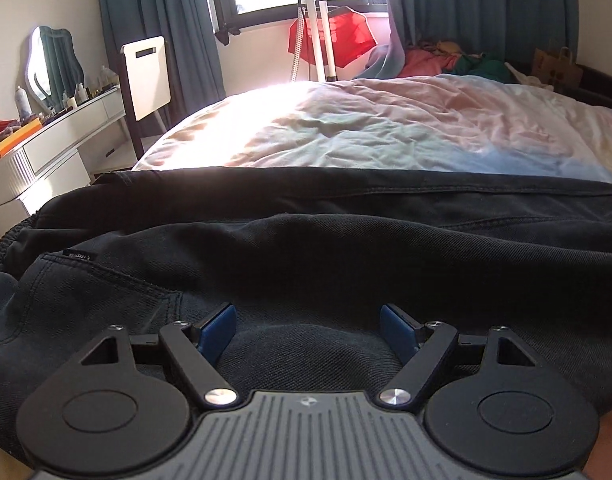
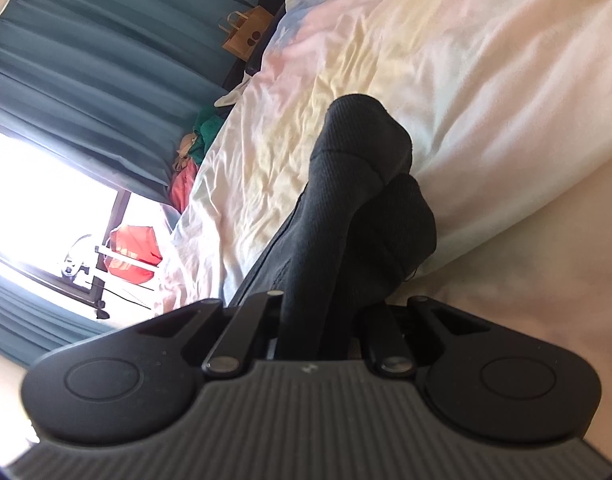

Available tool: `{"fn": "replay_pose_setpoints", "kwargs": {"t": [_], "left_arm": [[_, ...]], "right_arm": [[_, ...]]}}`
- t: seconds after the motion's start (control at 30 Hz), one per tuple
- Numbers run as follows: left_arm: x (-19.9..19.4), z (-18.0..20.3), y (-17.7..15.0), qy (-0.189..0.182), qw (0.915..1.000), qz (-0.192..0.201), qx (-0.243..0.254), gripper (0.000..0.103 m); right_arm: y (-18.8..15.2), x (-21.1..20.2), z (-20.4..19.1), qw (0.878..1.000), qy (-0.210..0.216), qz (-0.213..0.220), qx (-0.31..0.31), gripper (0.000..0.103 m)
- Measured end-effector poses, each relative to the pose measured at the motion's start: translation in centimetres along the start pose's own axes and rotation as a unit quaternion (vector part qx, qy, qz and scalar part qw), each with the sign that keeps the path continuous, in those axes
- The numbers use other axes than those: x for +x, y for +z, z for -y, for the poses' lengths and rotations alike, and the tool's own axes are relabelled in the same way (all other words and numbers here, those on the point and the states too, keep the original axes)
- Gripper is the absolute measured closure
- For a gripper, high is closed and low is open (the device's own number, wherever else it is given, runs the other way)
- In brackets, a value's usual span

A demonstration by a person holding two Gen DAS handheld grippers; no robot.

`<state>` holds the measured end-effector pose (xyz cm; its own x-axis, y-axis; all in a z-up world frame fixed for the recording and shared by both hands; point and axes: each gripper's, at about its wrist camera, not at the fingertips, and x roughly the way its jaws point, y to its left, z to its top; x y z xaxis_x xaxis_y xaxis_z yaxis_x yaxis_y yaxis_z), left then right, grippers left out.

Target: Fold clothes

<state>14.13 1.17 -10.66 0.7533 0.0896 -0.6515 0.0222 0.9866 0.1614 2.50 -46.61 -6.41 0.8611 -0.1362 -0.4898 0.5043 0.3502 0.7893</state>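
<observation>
- Black trousers (image 1: 306, 240) spread across the lower half of the left wrist view; left gripper (image 1: 308, 330) just above the cloth, blue pads (image 1: 220, 330) wide apart, nothing between them
- Right gripper (image 2: 318, 320) clamped tight on a bunched black fold (image 2: 358, 200) rising mid-frame
- Rumpled pastel duvet (image 1: 346, 128) beneath; teal curtains (image 1: 158, 20), white dressing table (image 1: 66, 136) at left; right view rolled sideways

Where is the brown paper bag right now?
The brown paper bag stands at the far right corner of the bed in the left wrist view, just right of the pile of clothes and in front of the blue curtain.
</observation>
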Motion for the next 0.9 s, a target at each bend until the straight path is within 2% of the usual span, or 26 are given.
{"fn": "replay_pose_setpoints", "kwargs": {"t": [0.17, 0.37, 0.6, 0.63, 0.67, 0.73, 0.8, 0.9], "left_arm": [[0.4, 0.7, -0.6, 0.018, 0.9998, 0.004, -0.006, 0.021], [0.5, 0.4, -0.8, 0.015, 0.9999, 0.006, -0.003, 0.021], [0.0, -0.3, -0.1, 0.007, 0.9998, -0.001, -0.020, 0.021], [-0.2, -0.7, 0.2, 0.004, 0.9996, 0.000, -0.028, 0.021], [-0.5, -1.1, 0.5, 0.000, 0.9994, 0.000, -0.035, 0.021], [-1.2, -2.1, 1.0, -0.006, 0.9984, 0.004, -0.055, 0.021], [-2.6, -3.8, 1.5, -0.010, 0.9954, 0.021, -0.093, 0.021], [-4.9, -6.6, 2.1, -0.009, 0.9875, 0.055, -0.148, 0.020]], "right_arm": [[-0.5, -0.5, -1.9, 0.998, -0.018, 0.028, -0.048, 0.092], [-0.7, -0.7, -4.1, 0.992, -0.026, 0.052, -0.109, 0.092], [-2.6, -1.7, -8.9, 0.959, -0.043, 0.107, -0.260, 0.092], [-3.1, -1.7, -9.8, 0.950, -0.050, 0.117, -0.284, 0.092], [-4.1, -1.7, -11.2, 0.936, -0.062, 0.132, -0.320, 0.092], [-7.1, -2.1, -14.9, 0.894, -0.062, 0.167, -0.410, 0.092], [-11.2, -2.7, -18.5, 0.845, -0.035, 0.197, -0.496, 0.092], [-18.7, -3.0, -22.7, 0.781, 0.023, 0.206, -0.589, 0.091]]}}
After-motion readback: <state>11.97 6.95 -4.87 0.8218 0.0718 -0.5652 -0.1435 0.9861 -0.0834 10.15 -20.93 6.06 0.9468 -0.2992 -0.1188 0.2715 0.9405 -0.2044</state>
